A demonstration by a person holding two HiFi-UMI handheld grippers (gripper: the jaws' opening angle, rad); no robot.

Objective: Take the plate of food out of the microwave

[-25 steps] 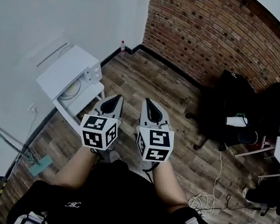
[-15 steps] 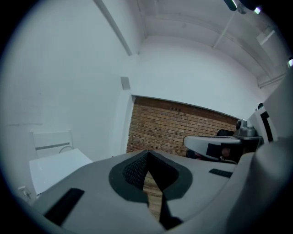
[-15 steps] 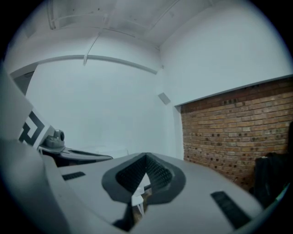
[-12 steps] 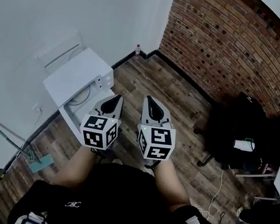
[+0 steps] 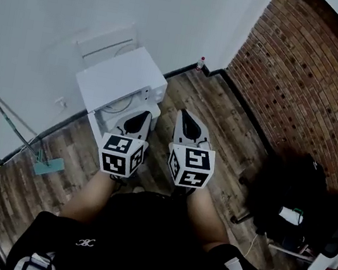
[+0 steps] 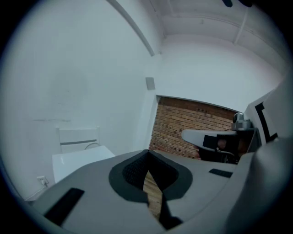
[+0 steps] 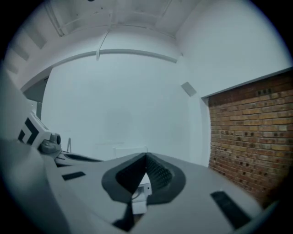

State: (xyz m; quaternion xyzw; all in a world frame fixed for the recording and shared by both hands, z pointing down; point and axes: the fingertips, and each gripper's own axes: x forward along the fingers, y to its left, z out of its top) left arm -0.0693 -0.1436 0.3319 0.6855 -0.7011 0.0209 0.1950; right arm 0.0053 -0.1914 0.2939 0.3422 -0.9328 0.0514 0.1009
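Observation:
A white microwave (image 5: pixel 122 78) stands on a low white stand against the white wall, with its front facing me. No plate of food shows in any view. My left gripper (image 5: pixel 138 119) and right gripper (image 5: pixel 187 116) are held side by side just in front of the microwave, apart from it. Both have their jaws shut with nothing between them. In the left gripper view the microwave's top (image 6: pixel 78 157) lies ahead to the left of the left gripper (image 6: pixel 147 155). In the right gripper view a bit of the microwave (image 7: pixel 138 194) shows through the slit below the right gripper (image 7: pixel 146 156).
A brick wall (image 5: pixel 307 77) rises on the right, with a small bottle (image 5: pixel 201 62) in the corner. A black chair piled with bags (image 5: pixel 299 198) stands to the right. A mop (image 5: pixel 22 132) leans on the wall at left. A white rack (image 5: pixel 107 44) sits behind the microwave.
The person has turned and stepped toward the microwave: it has shifted from the far left to just ahead of both grippers. Both stay shut, side by side.

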